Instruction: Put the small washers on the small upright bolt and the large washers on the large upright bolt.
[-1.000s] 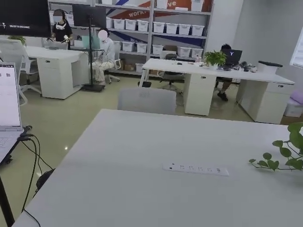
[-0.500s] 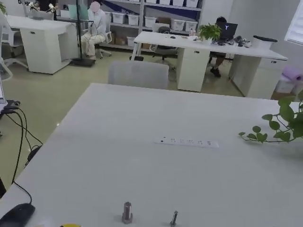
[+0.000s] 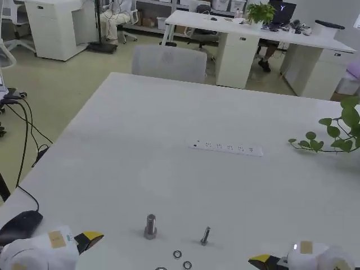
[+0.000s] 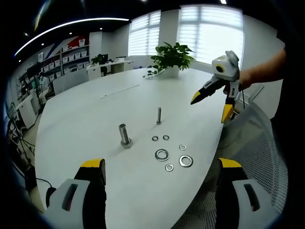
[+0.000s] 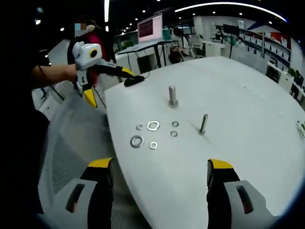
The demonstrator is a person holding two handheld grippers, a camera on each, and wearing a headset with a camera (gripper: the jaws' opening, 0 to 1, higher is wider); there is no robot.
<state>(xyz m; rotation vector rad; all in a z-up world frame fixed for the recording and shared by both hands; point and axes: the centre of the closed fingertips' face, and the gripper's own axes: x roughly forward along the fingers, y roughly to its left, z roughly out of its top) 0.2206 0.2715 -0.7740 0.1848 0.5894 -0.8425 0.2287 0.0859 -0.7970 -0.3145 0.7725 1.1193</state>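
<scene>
A large upright bolt (image 3: pixel 150 226) (image 4: pixel 125 135) (image 5: pixel 172 95) and a thinner small upright bolt (image 3: pixel 206 235) (image 4: pixel 158 115) (image 5: pixel 204 124) stand near the white table's front edge. Two large washers (image 4: pixel 162 154) (image 5: pixel 153 125) and several small washers (image 4: pixel 155 138) (image 5: pixel 173 134) (image 3: pixel 178 254) lie flat in front of the bolts. My left gripper (image 4: pixel 162 164) (image 3: pixel 84 242) (image 5: pixel 114 90) is open, held off the table's left front edge. My right gripper (image 5: pixel 159 164) (image 3: pixel 264 261) (image 4: pixel 209 109) is open too, at the right front. Neither touches a washer.
A white power strip (image 3: pixel 228 148) lies mid-table, and a leafy plant (image 3: pixel 337 132) stands at the right edge. A black mouse (image 3: pixel 19 222) sits at the front left corner. A grey mesh chair (image 4: pixel 248 138) is at the table's near edge, another chair (image 3: pixel 169 63) at the far side.
The head camera has tilted down, bringing the two bolts, the washers and both gripper tips into the picture. Nothing on the table itself has visibly moved.
</scene>
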